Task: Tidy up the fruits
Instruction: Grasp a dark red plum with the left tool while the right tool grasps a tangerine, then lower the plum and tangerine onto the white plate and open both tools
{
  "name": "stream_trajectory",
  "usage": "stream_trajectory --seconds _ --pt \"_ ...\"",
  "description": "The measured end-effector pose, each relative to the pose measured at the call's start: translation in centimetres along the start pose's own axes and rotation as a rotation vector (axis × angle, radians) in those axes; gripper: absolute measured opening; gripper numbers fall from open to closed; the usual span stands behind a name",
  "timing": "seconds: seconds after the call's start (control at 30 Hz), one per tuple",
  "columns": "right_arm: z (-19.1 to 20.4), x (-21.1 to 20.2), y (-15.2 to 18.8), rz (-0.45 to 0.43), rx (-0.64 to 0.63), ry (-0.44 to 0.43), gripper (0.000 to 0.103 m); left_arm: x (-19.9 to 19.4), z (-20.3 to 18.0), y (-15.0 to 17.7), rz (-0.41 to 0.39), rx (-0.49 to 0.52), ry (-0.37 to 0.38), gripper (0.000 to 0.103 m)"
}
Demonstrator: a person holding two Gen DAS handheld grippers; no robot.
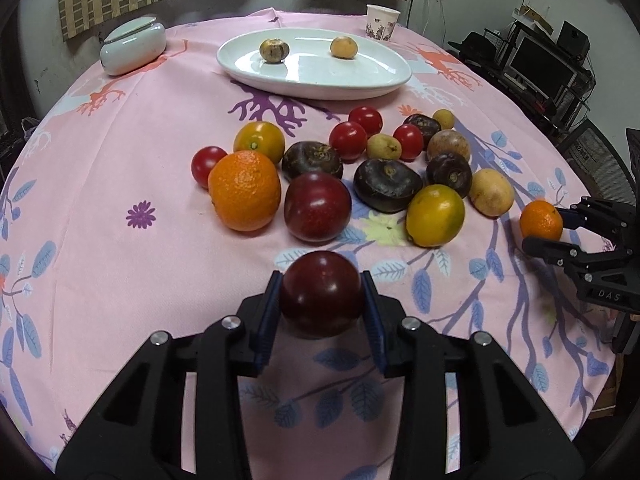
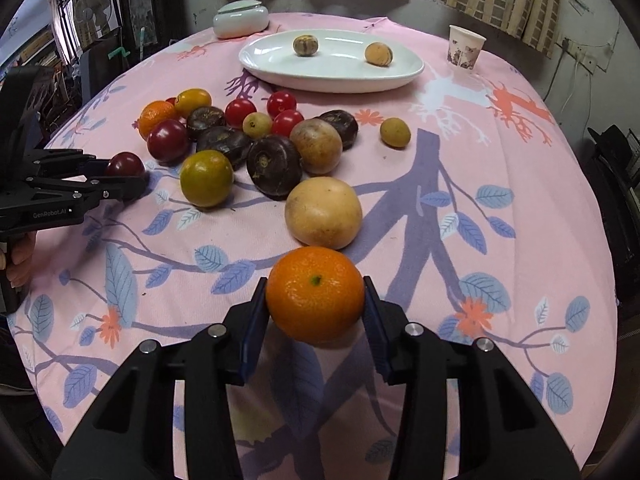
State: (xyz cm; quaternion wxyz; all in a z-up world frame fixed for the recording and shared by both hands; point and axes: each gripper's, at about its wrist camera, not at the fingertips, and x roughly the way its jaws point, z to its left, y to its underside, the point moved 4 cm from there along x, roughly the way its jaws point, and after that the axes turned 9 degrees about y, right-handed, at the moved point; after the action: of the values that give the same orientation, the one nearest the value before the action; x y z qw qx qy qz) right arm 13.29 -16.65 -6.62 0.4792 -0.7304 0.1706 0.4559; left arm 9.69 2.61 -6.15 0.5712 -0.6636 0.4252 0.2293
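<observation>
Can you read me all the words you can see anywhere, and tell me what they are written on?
"GenRobot.AI": on the side of the left hand-held gripper, seen from the right wrist.
"DAS": on the body of the right hand-held gripper, seen from the left wrist.
The paper cup has a printed pattern, too small to read any words on it.

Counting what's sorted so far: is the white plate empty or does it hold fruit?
Not empty: the white plate holds two small brownish fruits, set apart; the rest lie on the cloth.
</observation>
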Motion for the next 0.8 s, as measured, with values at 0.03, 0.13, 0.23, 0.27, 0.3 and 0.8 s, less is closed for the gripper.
stream_trajectory --seconds 0.03,0.13,0.23,0.27,0.3,0.8 --pt "-0.2 -0.4 -0.1 -0.007 0.006 0.0 0.045 -0.4 -0.1 -0.1 -0.005 0.006 0.0 0.039" --pt "-0.7 -2.0 -0.7 -0.043 0.015 -0.003 0.045 -1.7 -0.6 -0.9 -0.022 0.023 0.015 0.039" --pt "-1.2 -3.7 -2.1 -0.092 0.014 -0.009 0.045 -3.2 -0.8 -3.0 -0.055 0.048 0.011 0.039" --pt "-1.3 -4.1 -2.6 -0.106 0.011 -0.008 0.045 -3.6 -0.8 -4.1 -0.069 0.056 -0.001 0.039" --pt "-1.5 -4.7 -3.6 -0.126 0.01 -0.015 0.045 -3.9 -0.8 -5.0 -0.082 0.057 -0.016 0.039" --pt "-2.9 2.5 -19.2 -0.18 -0.054 0.02 0.045 4.8 3.0 -19.8 -0.071 0.06 -0.108 0.039"
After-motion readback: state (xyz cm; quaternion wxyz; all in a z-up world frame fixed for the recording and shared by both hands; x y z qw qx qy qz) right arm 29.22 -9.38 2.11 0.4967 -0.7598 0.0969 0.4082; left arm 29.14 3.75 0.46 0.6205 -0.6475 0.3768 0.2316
